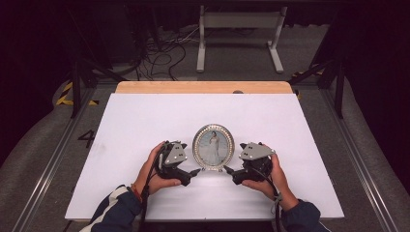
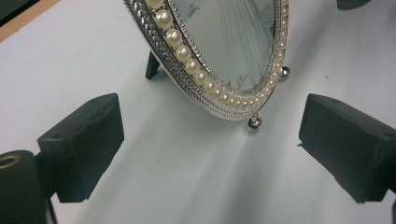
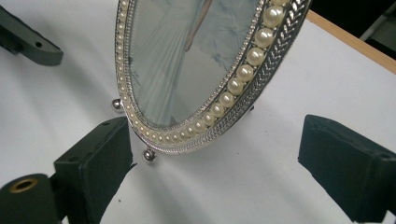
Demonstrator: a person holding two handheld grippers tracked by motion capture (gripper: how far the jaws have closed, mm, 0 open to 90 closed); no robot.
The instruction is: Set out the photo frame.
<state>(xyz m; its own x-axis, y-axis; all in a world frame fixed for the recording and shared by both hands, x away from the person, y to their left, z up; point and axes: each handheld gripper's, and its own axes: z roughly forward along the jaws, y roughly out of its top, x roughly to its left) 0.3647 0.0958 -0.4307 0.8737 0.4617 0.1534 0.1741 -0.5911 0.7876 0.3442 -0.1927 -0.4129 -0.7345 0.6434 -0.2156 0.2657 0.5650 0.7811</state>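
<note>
1. An oval picture frame [image 1: 213,146] is seen standing upright on the white surface [image 1: 145,121], near its front middle, resting on small silver ball feet with a dark strut behind it.
2. The frame is edged with a ring of pearls inside a silver braided rim; a figure in a long pale dress is shown in the photo.
3. The left gripper [image 1: 192,174] is held just to the left of the frame's base, its tips pointed toward the frame's lower edge.
4. In the left gripper view, its fingers [image 2: 81,144] are spread wide, with nothing between them; the frame's lower rim [image 2: 219,88] and one ball foot lie just ahead, apart from both pads.
5. The right gripper [image 1: 230,172] is held just to the right of the base, mirrored against the left one.
6. In the right gripper view, its fingers [image 3: 95,163] are likewise spread wide; the frame's lower rim [image 3: 196,74] hangs just ahead of the gap, and a ball foot sits very near the left pad, though contact cannot be told.
7. The frame is thus flanked by both grippers and gripped by neither.
</note>
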